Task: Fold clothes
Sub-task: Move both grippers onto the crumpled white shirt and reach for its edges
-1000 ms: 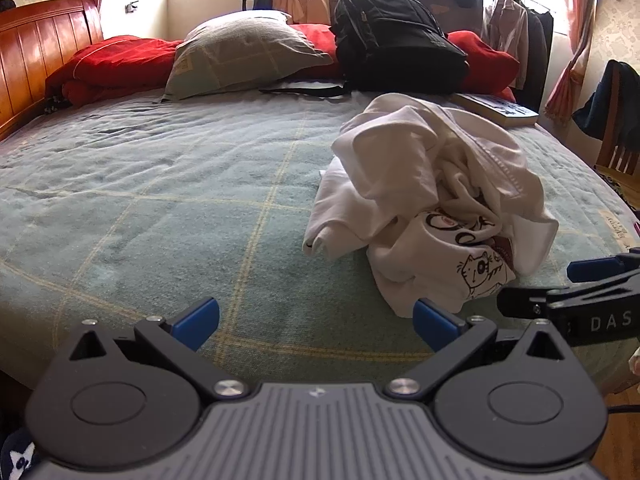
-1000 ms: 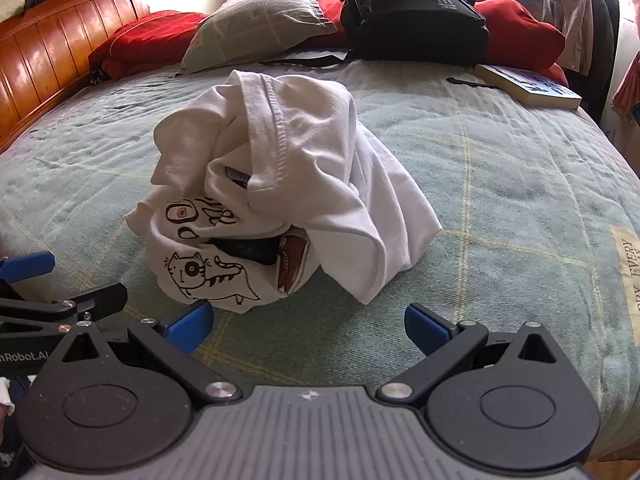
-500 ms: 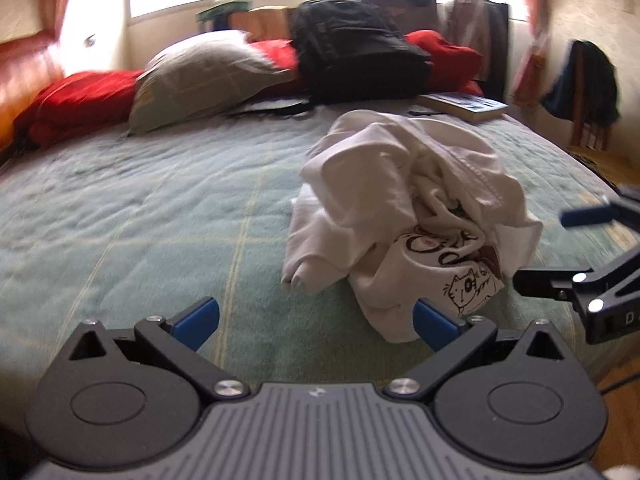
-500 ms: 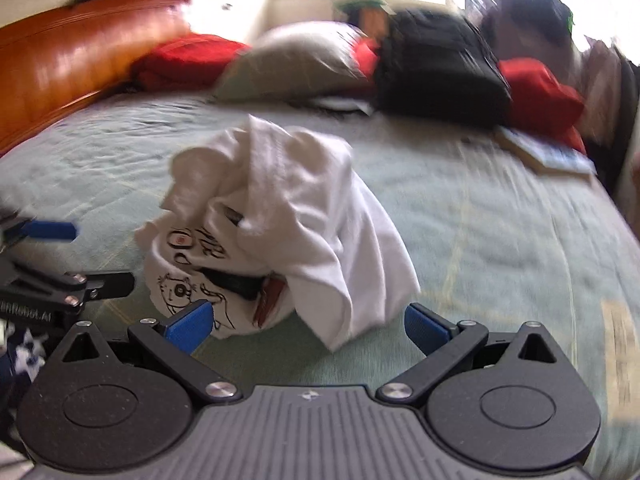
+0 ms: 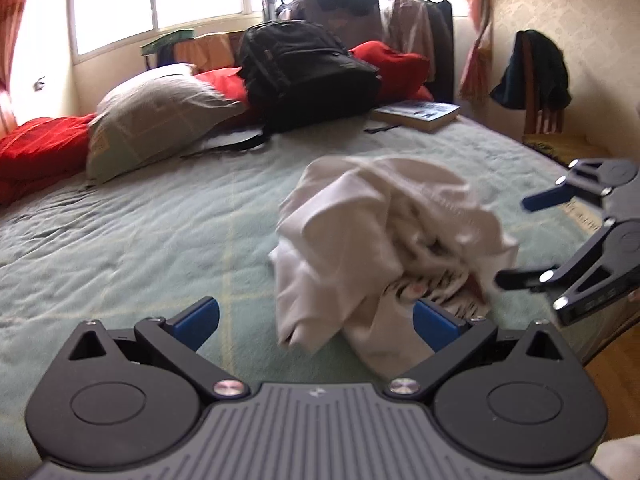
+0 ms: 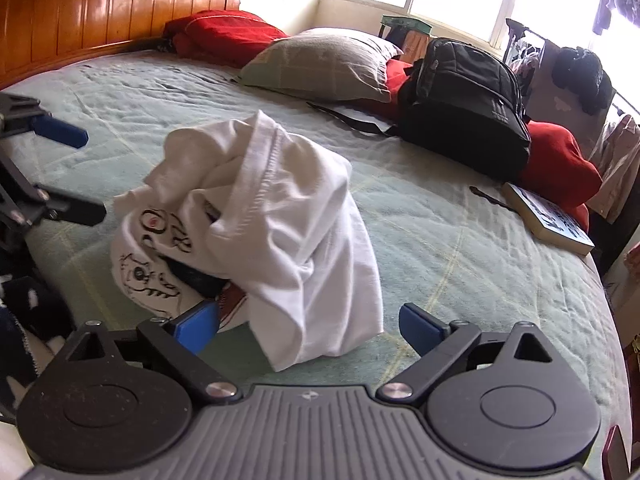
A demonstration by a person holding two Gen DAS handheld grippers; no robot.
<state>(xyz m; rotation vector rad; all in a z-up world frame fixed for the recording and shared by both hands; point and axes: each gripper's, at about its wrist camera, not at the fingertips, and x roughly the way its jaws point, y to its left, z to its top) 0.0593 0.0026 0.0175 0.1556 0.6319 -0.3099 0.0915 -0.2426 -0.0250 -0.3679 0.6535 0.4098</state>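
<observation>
Both grippers have rolled and crept nearer the crumpled white T-shirt since a second ago, so the room now sits tilted in each wrist view and the heap fills more of it. It lies bunched on the green bedspread, near the front edge, cartoon print partly tucked under white folds, well apart from the black backpack, the pillow and the book at the far side.

Left gripper stands wide open with nothing gripped; the near lobe of the shirt hangs between its blue pads, but neither pad presses on cloth. Right gripper is nearly as wide, its jaws just beginning to close, with the lowest white fold between the pads and not yet pinched.

The step in hand looks like the first pickup, to shake the heap open. It goes best if each gripper takes one single layer at an outer edge, ideally the stitched hem visible on top, rather than a thick wad. Grabbing several layers would likely lift the bundle as a knot. Keeping the grippers apart should let the shirt fall open.
</observation>
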